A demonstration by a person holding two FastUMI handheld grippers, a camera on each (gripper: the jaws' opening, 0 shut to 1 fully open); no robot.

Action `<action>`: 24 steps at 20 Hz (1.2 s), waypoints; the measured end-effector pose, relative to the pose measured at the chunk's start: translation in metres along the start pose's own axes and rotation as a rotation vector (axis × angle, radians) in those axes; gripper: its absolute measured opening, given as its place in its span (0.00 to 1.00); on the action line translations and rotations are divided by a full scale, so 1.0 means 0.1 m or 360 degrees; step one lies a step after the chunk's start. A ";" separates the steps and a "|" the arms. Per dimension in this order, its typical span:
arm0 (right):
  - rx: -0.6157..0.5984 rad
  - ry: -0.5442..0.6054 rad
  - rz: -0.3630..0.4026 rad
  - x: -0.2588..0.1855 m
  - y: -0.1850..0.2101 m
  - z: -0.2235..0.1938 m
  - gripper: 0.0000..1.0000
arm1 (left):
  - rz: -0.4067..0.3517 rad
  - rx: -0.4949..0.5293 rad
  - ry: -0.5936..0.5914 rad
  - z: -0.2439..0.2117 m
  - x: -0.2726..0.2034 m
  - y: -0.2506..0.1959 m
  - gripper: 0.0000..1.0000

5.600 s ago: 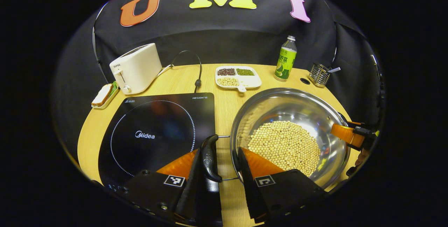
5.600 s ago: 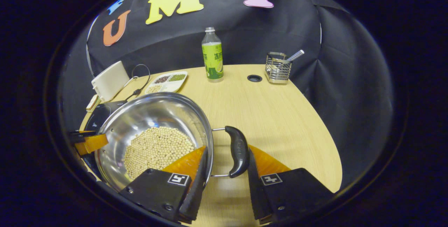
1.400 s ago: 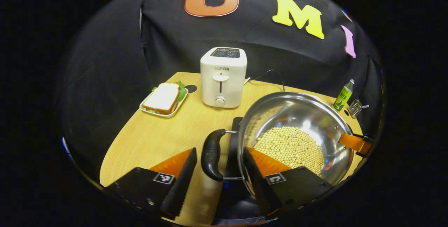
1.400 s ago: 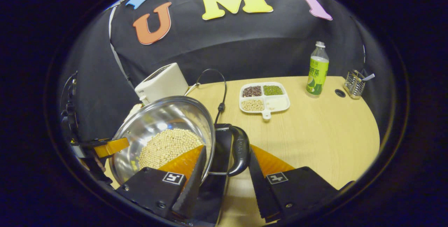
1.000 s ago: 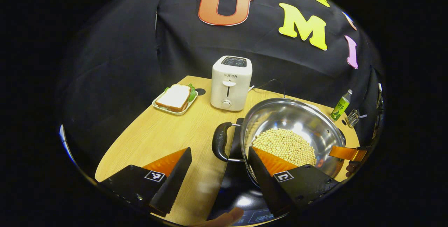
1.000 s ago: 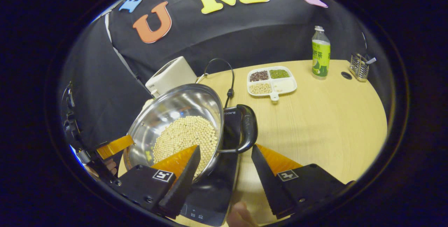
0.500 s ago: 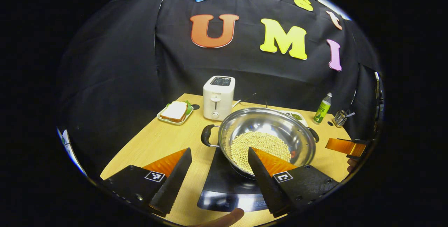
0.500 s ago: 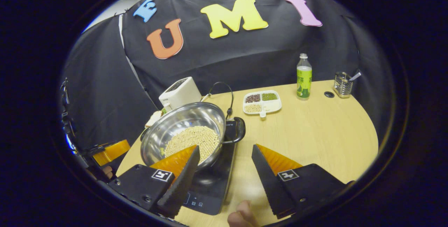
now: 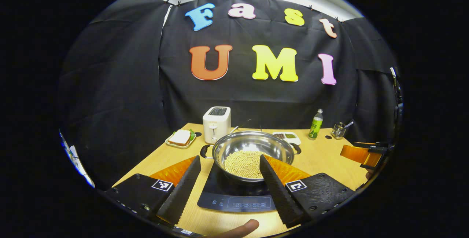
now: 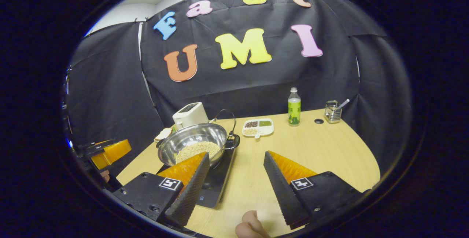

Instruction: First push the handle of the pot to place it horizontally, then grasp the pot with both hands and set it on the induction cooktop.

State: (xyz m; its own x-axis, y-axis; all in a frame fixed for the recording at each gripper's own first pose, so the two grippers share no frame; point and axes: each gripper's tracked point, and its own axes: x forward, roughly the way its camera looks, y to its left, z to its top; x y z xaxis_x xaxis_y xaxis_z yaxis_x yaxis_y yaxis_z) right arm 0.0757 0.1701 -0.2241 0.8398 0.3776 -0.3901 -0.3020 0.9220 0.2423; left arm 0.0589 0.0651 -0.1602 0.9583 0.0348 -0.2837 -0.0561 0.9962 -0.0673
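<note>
The pot [image 9: 253, 153] sits on the induction cooktop [image 9: 238, 197], near the front of the wooden surface [image 10: 311, 150]. It holds a heap of pale soybeans [image 9: 243, 163]. Its two dark handles [image 9: 203, 151] stick out to either side, level with the rim.

The left gripper [image 9: 229, 174] is held back from the pot, its fingers spread wide with nothing between them. The right gripper [image 10: 236, 174] is likewise held clear, fingers wide apart and holding nothing. In the right gripper view the pot stands to the left of that gripper's fingers, apart from them.

Other items on the surface (all behind the cooktop): a white toaster [image 9: 217, 123], a sandwich on a small tray [image 9: 180, 138] just beside it, a divided dish of grains [image 10: 258, 127], a green-labelled bottle [image 10: 293, 111] and a wire holder [image 10: 332, 112] near the far right edge. A fingertip [image 9: 238, 228] shows at the bottom edge of the left gripper view.
</note>
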 end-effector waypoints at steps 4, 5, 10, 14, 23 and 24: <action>-0.0008 -0.0132 -0.0011 -0.54 -0.11 0.22 0.94 | -0.0028 0.0015 -0.0147 0.29 -0.44 -0.21 0.96; -0.0012 -0.0167 -0.0021 -0.68 -0.15 0.29 0.92 | -0.0029 0.0023 -0.0186 0.38 -0.56 -0.27 0.95; -0.0055 -0.0408 -0.0126 -1.50 -0.45 0.69 0.92 | -0.0042 0.0062 -0.0421 0.87 -1.19 -0.56 0.95; -0.0044 -0.0584 -0.0215 -2.07 -0.63 0.87 0.92 | -0.0084 0.0071 -0.0575 1.01 -1.64 -0.82 0.95; -0.0195 -0.0773 -0.0190 -2.58 -0.42 0.84 0.92 | -0.0104 0.0100 -0.0633 0.82 -2.02 -0.83 0.96; -0.0202 -0.0766 -0.0178 -2.58 -0.38 0.80 0.92 | -0.0118 0.0099 -0.0631 0.81 -2.02 -0.85 0.96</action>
State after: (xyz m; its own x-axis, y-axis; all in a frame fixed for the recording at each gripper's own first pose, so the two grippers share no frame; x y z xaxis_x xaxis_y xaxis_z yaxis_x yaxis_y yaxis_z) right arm -0.0930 0.0311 -0.0614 0.9738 0.2211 0.0534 -0.2255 0.9690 0.1007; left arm -0.1071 -0.0201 -0.0201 0.9935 -0.0212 0.1117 0.0227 0.9997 -0.0121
